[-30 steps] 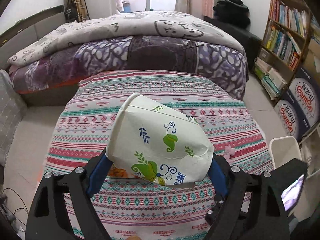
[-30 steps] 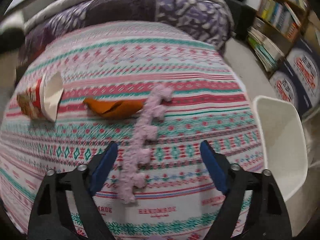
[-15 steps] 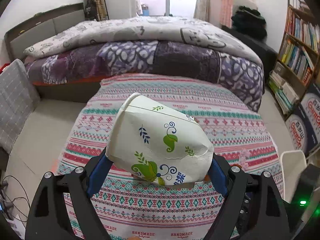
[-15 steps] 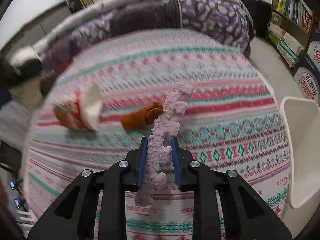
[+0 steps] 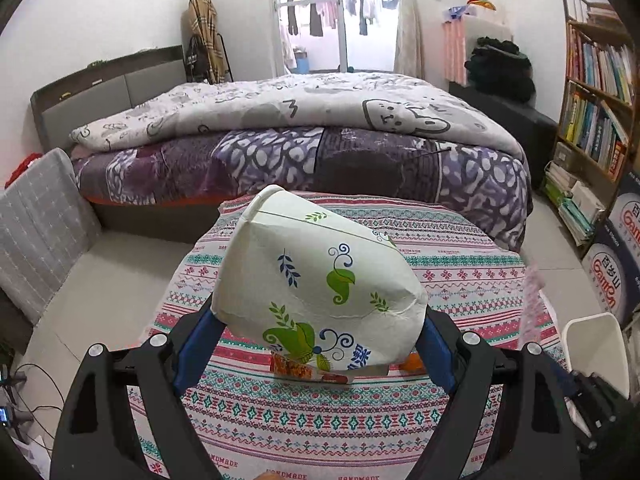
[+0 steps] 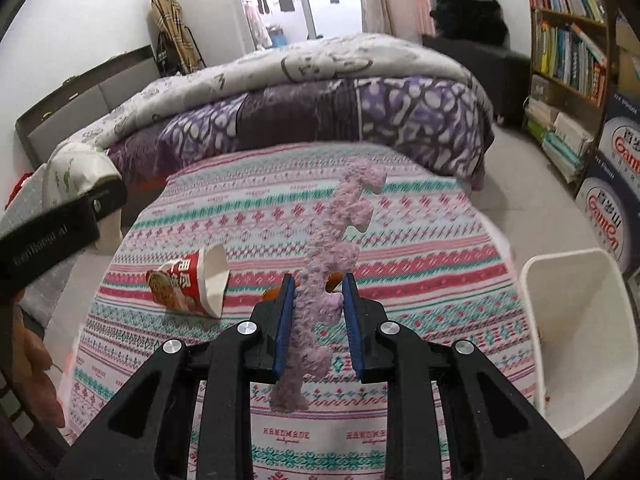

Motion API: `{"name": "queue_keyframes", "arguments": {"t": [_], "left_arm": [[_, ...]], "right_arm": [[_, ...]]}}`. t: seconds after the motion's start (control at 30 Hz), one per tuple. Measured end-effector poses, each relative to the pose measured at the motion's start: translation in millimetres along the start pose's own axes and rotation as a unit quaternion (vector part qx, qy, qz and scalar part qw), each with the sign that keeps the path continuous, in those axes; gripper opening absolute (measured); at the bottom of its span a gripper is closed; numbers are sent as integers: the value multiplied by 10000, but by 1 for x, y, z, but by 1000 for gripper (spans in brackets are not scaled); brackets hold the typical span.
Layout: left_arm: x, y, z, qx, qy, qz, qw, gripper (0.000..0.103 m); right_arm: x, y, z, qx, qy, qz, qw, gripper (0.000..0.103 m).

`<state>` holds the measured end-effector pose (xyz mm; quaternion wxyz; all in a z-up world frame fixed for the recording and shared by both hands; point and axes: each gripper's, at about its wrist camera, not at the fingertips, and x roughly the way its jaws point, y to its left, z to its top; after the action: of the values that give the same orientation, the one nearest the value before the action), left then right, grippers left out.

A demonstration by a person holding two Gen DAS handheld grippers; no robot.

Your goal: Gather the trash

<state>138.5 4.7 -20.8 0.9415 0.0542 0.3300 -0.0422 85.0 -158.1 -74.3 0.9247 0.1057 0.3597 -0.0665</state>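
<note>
A round table [image 6: 420, 240] under a striped patterned cloth fills the foreground, with a white bin [image 6: 580, 340] at its right edge. The left gripper [image 5: 316, 344] angles downward above the table, jaws spread wide and pressed against a crushed paper cup [image 5: 316, 288] with leaf prints. The right gripper [image 6: 316, 312], also tilted down, has just closed its jaws and pinches a fuzzy pink strip [image 6: 324, 268], lifted clear of the cloth. A red snack cup [image 6: 188, 284] lies on its side on the table, left of the strip.
</note>
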Motion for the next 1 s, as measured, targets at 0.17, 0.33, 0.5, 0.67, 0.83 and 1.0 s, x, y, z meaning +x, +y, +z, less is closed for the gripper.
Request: {"name": "queue_keyframes", "arguments": {"t": [0.17, 0.33, 0.5, 0.67, 0.83, 1.0], "left_arm": [[-9, -11, -4, 164, -150, 61, 9997, 84], [-16, -21, -5, 256, -230, 33, 9994, 84], [-26, -34, -6, 352, -329, -4, 9988, 84], [-37, -49, -7, 458, -433, -79, 9980, 84], [-44, -67, -9, 567, -466, -192, 9971, 84], [-51, -86, -10, 684, -517, -339, 9957, 84]], "right_arm": [[-13, -5, 3, -92, -241, -131, 9996, 23], [-26, -12, 4, -123, -436, -243, 9987, 23], [-35, -25, 6, -74, -531, -345, 9980, 23], [-46, -43, 9, 80, -618, -503, 9968, 23], [-54, -68, 11, 325, -642, -761, 9945, 23], [-61, -99, 10, 646, -579, -1036, 9908, 23]]}}
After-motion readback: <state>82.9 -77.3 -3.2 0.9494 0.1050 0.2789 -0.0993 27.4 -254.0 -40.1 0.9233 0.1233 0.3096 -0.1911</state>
